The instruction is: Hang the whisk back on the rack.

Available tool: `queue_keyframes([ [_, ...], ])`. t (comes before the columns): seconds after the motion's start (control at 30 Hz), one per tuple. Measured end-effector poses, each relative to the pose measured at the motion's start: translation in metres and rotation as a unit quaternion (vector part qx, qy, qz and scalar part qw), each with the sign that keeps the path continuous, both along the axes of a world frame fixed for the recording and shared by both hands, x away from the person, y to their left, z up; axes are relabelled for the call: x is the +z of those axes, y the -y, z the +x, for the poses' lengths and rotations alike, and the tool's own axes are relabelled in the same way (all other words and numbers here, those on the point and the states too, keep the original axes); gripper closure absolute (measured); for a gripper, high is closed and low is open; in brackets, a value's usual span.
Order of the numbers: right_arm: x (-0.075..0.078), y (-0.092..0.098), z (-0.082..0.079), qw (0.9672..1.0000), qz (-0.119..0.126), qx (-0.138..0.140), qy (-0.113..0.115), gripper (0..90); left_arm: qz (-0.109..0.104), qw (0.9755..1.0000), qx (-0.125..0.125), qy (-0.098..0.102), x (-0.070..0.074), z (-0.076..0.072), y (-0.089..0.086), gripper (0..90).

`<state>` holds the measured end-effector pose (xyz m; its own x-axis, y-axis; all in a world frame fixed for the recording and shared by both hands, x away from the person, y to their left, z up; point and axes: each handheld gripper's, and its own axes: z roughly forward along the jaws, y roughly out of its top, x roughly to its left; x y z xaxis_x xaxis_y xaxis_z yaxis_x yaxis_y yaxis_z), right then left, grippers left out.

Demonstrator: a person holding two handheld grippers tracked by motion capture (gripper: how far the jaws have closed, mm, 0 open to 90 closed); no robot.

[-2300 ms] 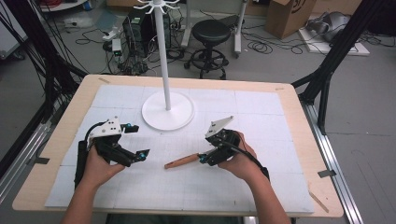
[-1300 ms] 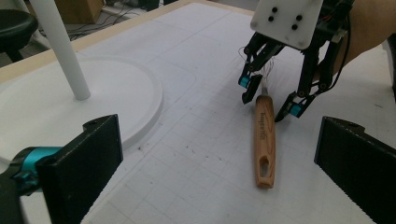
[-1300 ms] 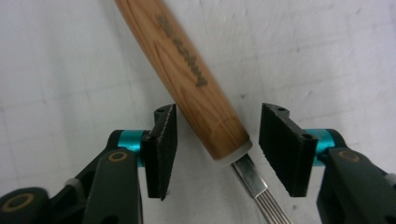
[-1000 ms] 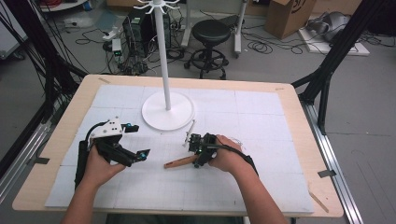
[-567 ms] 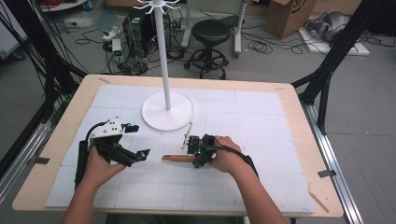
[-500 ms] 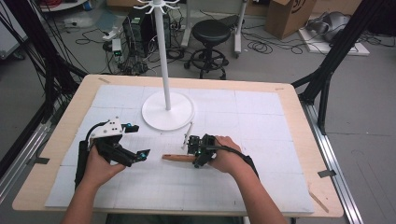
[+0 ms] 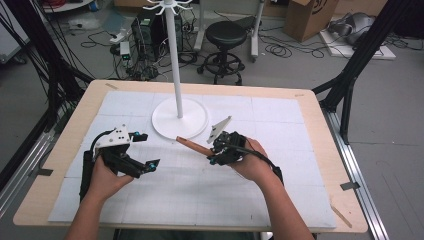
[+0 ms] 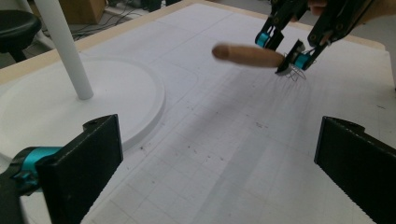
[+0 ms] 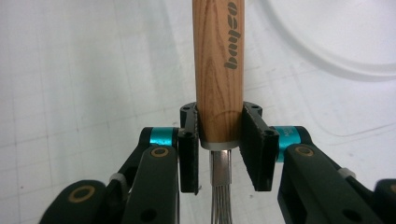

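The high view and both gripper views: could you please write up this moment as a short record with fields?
held item: whisk with wooden handle, wires at the lower end
right gripper: shut on the whisk, fingers clamped at the handle's base
whisk pose: off the mat, handle pointing toward the stand's base
left gripper: open, holding nothing
stand: white pole on a round base, upright
surface: white gridded mat on a wooden table

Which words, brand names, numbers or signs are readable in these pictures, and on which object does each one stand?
"bayco": dark letters running along the wooden handle, as best I can read them; the right hand-held gripper clamps this handle.
Cardboard box on the floor: a dark mark, too small and blurred to read.
No other text is readable.
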<state>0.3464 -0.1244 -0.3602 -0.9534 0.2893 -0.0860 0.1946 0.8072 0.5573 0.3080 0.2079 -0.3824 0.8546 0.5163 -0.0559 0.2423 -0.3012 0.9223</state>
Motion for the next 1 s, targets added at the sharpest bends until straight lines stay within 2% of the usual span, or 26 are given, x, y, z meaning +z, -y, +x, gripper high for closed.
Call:
queue_keyframes([
  [0.13, 0.011, 0.012, 0.001, 0.9991, 0.041, -0.008, 0.008, 70.7, -0.006, 1.0, 0.0, 0.0, 0.001, 0.0, -0.001, 1.6],
  [0.27, 0.023, 0.022, 0.004, 0.9968, 0.077, -0.019, 0.012, 70.8, -0.006, 1.0, 0.0, 0.001, 0.001, 0.0, -0.002, 1.6],
  [0.5, 0.056, 0.031, 0.012, 0.9927, 0.115, -0.029, 0.024, 70.8, -0.009, 1.0, -0.001, 0.002, 0.002, 0.0, -0.002, 1.6],
  [0.6, 0.073, 0.033, 0.017, 0.9896, 0.139, -0.029, 0.026, 70.8, -0.011, 0.9999, -0.001, 0.002, 0.002, 0.0, -0.003, 1.6],
  [0.93, 0.125, 0.035, 0.039, 0.9819, 0.177, -0.047, 0.048, 70.8, -0.015, 0.9999, -0.005, 0.007, 0.004, -0.001, -0.004, 1.6],
  [1.0, 0.134, 0.035, 0.042, 0.9795, 0.187, -0.052, 0.054, 70.8, -0.017, 0.9998, -0.005, 0.008, 0.005, -0.001, -0.005, 1.6],
])
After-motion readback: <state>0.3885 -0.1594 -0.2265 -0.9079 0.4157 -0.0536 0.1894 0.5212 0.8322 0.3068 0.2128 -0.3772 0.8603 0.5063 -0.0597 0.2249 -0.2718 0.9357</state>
